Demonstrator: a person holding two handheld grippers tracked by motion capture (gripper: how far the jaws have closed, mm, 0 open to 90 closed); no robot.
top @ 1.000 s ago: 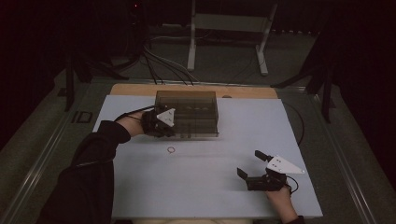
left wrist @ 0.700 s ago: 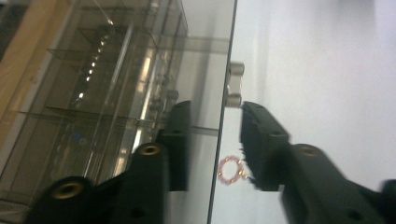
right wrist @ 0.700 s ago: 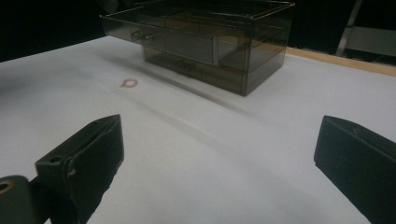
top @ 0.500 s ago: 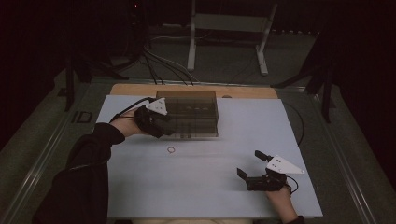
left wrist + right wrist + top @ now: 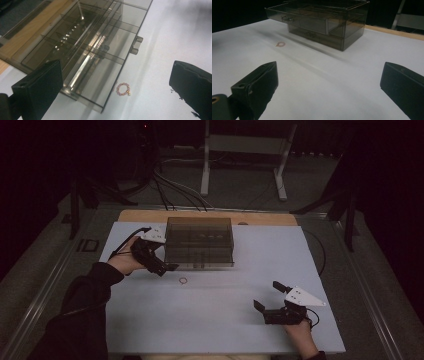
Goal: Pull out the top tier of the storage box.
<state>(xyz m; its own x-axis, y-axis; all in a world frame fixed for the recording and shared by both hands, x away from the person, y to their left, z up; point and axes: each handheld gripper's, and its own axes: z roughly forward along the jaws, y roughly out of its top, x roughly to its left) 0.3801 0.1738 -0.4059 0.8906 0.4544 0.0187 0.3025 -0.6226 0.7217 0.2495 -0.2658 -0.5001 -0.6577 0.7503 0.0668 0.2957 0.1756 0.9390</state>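
A smoky see-through drawer box (image 5: 200, 240) stands at the back middle of the white table. Its upper drawer (image 5: 100, 62) is pulled out, its small handle (image 5: 136, 45) facing front; the drawer (image 5: 302, 20) also juts out in the right gripper view. A small pink bead ring (image 5: 183, 280) lies on the table just in front of the box, close to the drawer's edge (image 5: 123, 89). My left gripper (image 5: 165, 267) hovers at the box's front left corner; its jaws have just been opening and stand wide with nothing between them. My right gripper (image 5: 269, 296) rests open at the front right, far from the ring (image 5: 280, 44).
The white table top (image 5: 225, 320) has a wooden strip (image 5: 150, 216) along its back edge. Cables and a metal stand (image 5: 240, 150) lie on the dark floor behind. A black cable trails from the left gripper.
The left gripper has drawn back leftwards from the box front and opened its jaws. The right gripper has kept still.
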